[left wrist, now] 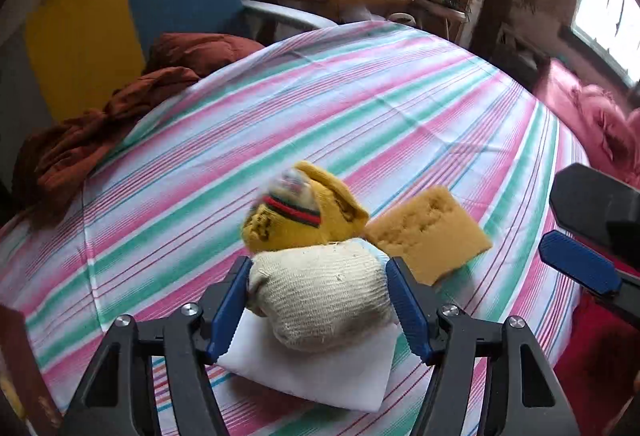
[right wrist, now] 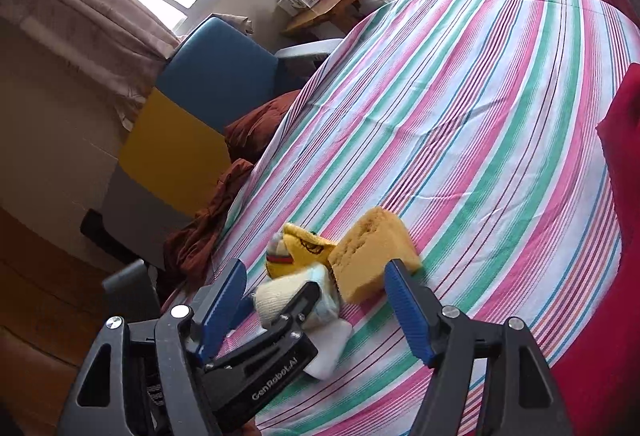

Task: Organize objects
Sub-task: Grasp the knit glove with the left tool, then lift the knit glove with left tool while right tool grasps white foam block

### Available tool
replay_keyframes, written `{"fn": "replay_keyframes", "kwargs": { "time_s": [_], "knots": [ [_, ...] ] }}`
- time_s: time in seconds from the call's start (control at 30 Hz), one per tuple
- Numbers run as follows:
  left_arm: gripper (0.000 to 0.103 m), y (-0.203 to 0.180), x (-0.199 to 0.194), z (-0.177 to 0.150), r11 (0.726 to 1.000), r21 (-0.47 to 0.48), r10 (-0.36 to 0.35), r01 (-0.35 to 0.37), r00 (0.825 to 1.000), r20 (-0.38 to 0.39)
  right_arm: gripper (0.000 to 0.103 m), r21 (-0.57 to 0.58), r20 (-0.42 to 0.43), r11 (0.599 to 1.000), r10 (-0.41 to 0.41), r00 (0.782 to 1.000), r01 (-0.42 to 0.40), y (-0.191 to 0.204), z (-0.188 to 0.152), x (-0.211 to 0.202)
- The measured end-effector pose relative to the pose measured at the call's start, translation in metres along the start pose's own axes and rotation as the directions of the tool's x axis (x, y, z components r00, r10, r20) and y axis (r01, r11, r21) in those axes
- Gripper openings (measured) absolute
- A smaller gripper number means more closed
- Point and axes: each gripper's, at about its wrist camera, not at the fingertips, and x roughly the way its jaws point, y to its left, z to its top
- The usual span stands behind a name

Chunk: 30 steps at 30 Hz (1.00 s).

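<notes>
Nearest to the left wrist camera, the two blue pads of the left gripper [left wrist: 318, 296] stand on both sides of a rolled cream sock bundle [left wrist: 324, 296], and they seem to touch its two ends, though I cannot tell for sure if they already squeeze it. This gripper points steeply down at the striped bedsheet [left wrist: 360, 108]. Under the bundle, close to the jaws, lies a white folded cloth [left wrist: 320, 376]. Just beyond the fingertips sits a yellow sock bundle [left wrist: 296, 216] with a red and black band, touching the cream one, and ahead to the right of the tool lies a yellow sponge [left wrist: 428, 236], beside both bundles. In the right wrist view, the right gripper [right wrist: 316, 300] is tilted down less steeply and rolled to one side; its jaws are apart and hold nothing, with the sponge just beyond its right pad. The black body of the left gripper crosses in front of its left finger.
</notes>
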Motion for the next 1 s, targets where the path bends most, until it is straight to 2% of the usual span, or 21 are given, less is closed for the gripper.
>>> {"fn": "replay_keyframes", "kwargs": {
  "time_s": [0.3,0.6,0.7,0.87,1.0],
  "knots": [
    [0.065,0.027,-0.048,-0.054,0.996,-0.062,-0.066,0.069,0.996,0.055,0.073,-0.061,-0.041,0.998,-0.02,0.999,0.018,0.01,-0.004,0.007],
    [0.063,0.057,-0.097,-0.108,0.982,-0.155,-0.093,0.103,0.993,0.076,0.073,-0.18,-0.086,0.979,-0.111,0.99,0.094,0.027,-0.013,0.021],
    [0.063,0.061,-0.107,-0.121,0.984,-0.16,-0.075,0.083,0.996,0.053,0.073,-0.224,-0.108,0.968,-0.137,0.985,0.11,0.033,-0.017,0.027],
    [0.066,0.062,-0.097,-0.139,0.991,-0.131,0.006,-0.01,1.0,-0.031,0.073,-0.319,-0.178,0.94,-0.186,0.966,0.122,0.046,-0.028,0.044],
    [0.07,0.068,-0.092,-0.139,0.986,-0.169,-0.005,0.004,1.0,-0.007,0.073,-0.356,-0.204,0.925,-0.216,0.955,0.133,0.05,-0.034,0.051]
  ]
}}
